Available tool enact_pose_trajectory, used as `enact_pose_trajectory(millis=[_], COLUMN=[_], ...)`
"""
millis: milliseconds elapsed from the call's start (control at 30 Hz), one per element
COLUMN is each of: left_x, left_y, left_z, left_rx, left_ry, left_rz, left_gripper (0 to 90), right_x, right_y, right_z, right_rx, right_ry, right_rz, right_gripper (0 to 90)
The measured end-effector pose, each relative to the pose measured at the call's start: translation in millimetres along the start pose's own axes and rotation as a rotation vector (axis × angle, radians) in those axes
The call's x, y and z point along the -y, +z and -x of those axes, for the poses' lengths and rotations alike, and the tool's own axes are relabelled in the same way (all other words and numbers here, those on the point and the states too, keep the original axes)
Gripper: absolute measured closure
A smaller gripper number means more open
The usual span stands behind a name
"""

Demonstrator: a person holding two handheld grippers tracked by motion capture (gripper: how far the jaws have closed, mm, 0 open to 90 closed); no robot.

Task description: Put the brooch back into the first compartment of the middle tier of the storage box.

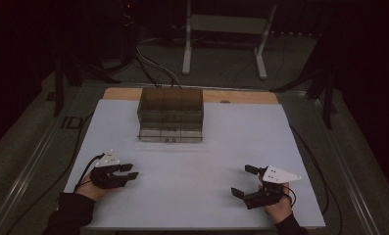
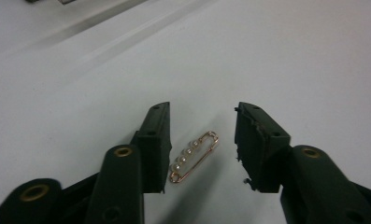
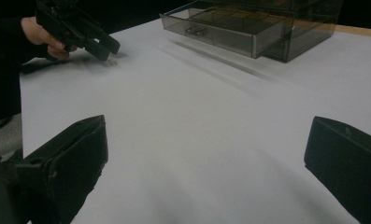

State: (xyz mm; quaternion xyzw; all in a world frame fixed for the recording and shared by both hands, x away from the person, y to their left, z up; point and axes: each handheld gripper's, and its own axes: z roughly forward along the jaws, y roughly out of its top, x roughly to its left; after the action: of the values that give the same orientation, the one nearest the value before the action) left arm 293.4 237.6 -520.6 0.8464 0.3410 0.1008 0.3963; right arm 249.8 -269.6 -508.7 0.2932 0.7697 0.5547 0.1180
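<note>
- Table under a plain white sheet takes up the middle of the high view; a strip of bare wood shows along its far edge.
- Dim room all round: dark floor, black cables trailing past the table on both sides, and the white legs of a frame standing beyond the far edge.
- Smoky translucent drawer box sits on the far part of the sheet, about midway across; in the right gripper view its lowest drawer is pulled out and shows dividers inside.
- Left gripper lies near the front left of the sheet, held by the person's left hand in a dark sleeve, a grey three-cornered plate on top.
- Its jaws stand spread apart in the left gripper view, low over the white surface.
- Gold safety-pin brooch with a row of small pearls lies flat on the sheet between those jaws, just beside the jaw on the view's left; whether it touches that jaw is not clear.
- Right gripper is near the front right, held by the right hand, well apart from the left one.
- Its jaws are wide apart with bare white sheet between them.
</note>
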Motion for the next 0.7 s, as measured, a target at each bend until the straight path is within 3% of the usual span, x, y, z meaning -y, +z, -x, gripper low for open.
enact_pose_trajectory(millis=[400, 600, 700], left_x=[-0.1, -0.3, -0.8], left_y=[7.6, 7.2, 7.0], left_z=[0.2, -2.2, -1.5], left_rx=[-0.006, -0.009, -0.009], left_ry=[0.037, 0.024, 0.025], left_rz=[-0.050, -0.059, -0.064], left_gripper=[74.2, 85.3, 86.2], right_x=[-0.2, -0.3, -0.1], right_y=[-0.4, -0.5, -0.6], right_z=[0.1, 0.3, 0.5], right_rx=[0.002, 0.002, 0.003], right_ry=[-0.001, -0.001, 0.003], right_rz=[0.002, 0.003, 0.000], right_gripper=[0.0, 0.0, 0.0])
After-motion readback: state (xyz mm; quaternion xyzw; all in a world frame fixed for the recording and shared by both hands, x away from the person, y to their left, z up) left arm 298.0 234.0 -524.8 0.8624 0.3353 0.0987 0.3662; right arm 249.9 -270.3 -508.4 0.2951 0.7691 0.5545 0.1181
